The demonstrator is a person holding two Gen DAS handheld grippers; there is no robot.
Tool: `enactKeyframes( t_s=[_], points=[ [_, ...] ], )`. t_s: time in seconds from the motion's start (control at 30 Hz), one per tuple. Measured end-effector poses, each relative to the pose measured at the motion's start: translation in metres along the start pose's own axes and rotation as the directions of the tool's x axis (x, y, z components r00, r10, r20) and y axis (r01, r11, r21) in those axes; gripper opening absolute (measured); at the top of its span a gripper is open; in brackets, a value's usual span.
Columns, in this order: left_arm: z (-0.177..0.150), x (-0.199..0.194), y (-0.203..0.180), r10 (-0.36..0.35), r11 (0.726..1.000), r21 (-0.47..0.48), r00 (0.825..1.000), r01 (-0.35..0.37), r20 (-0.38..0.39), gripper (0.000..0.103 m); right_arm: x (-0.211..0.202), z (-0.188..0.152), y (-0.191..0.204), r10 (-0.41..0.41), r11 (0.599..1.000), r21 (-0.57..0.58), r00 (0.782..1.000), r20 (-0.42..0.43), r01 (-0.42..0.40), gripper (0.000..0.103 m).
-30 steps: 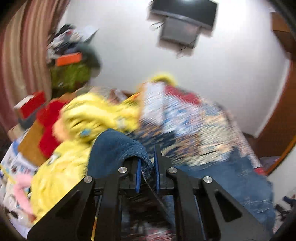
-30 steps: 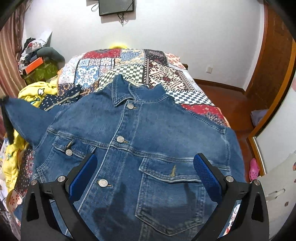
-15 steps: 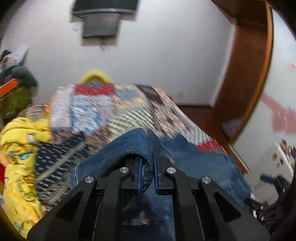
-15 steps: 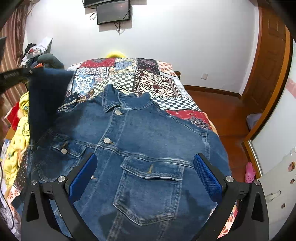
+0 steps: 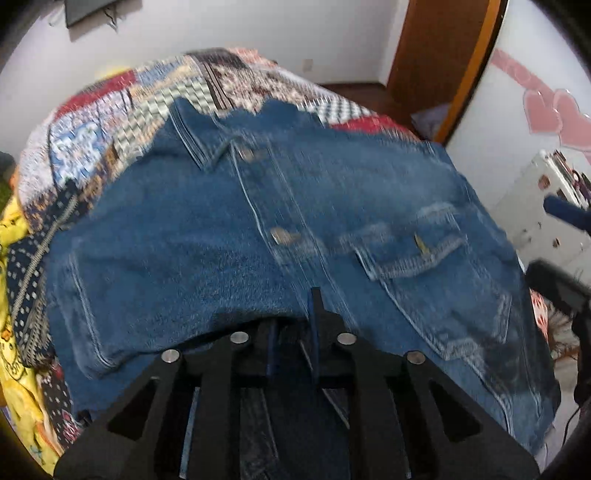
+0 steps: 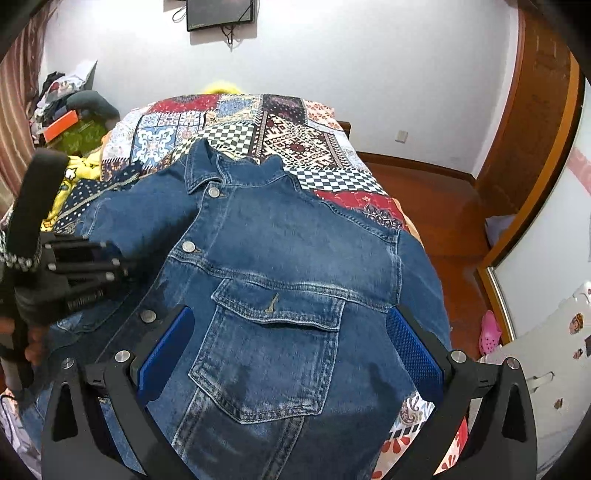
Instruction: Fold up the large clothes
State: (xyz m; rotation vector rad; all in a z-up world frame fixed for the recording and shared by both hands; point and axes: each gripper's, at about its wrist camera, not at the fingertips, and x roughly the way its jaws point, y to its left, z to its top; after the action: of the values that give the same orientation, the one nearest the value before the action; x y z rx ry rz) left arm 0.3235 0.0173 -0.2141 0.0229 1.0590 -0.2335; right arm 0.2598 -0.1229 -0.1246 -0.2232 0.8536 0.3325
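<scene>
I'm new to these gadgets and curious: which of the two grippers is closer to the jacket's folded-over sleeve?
Left. The left gripper sits at the sleeve, its jaws just opening around the cuff edge. The right gripper hangs open over the chest pocket, away from the sleeve.

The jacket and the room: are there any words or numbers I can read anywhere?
None can be read.
Left gripper: pale lettering on its black body, too small and blurred.
Screen on the wall: a small mark at its lower edge, too small.
Yellow cloth: cartoon print, no clear letters.
Denim jacket: buttons too small to show any writing.
</scene>
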Motion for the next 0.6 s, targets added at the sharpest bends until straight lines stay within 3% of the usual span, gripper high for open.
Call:
enactKeyframes(
  t_s=[0.03, 0.1, 0.13, 0.23, 0.37, 0.6],
  points=[
    [-0.002, -0.001, 0.000, -0.012, 1.000, 0.003, 1.000, 0.012, -0.010, 0.026, 0.000, 0.001, 0.001, 0.001, 1.000, -0.004, 1.000, -0.001, -0.001, 0.103],
    [-0.008, -0.010, 0.003, -0.032, 0.999, 0.009, 0.999, 0.032, -0.002, 0.047, -0.001, 0.003, 0.004, -0.001, 1.000, -0.013, 1.000, -0.006, 0.001, 0.103],
    [-0.010, -0.016, 0.005, -0.029, 1.000, 0.009, 1.000, 0.028, 0.011, 0.051, -0.002, 0.004, 0.006, 0.001, 1.000, -0.020, 1.000, -0.004, -0.001, 0.103],
    [-0.017, -0.037, 0.018, -0.016, 1.000, 0.001, 0.999, 0.016, 0.045, 0.054, -0.004, 0.010, 0.016, 0.010, 0.999, -0.047, 1.000, 0.007, -0.010, 0.103],
    [-0.028, -0.071, 0.054, 0.054, 0.997, -0.054, 0.992, -0.048, 0.115, 0.069, -0.005, 0.021, 0.040, 0.033, 0.994, -0.106, 0.999, 0.025, -0.030, 0.103],
    [-0.059, -0.114, 0.131, 0.237, 0.962, -0.179, 0.959, -0.208, 0.158, 0.077, 0.009, 0.046, 0.112, 0.143, 0.951, -0.279, 0.989, 0.026, -0.131, 0.103]
  ],
)
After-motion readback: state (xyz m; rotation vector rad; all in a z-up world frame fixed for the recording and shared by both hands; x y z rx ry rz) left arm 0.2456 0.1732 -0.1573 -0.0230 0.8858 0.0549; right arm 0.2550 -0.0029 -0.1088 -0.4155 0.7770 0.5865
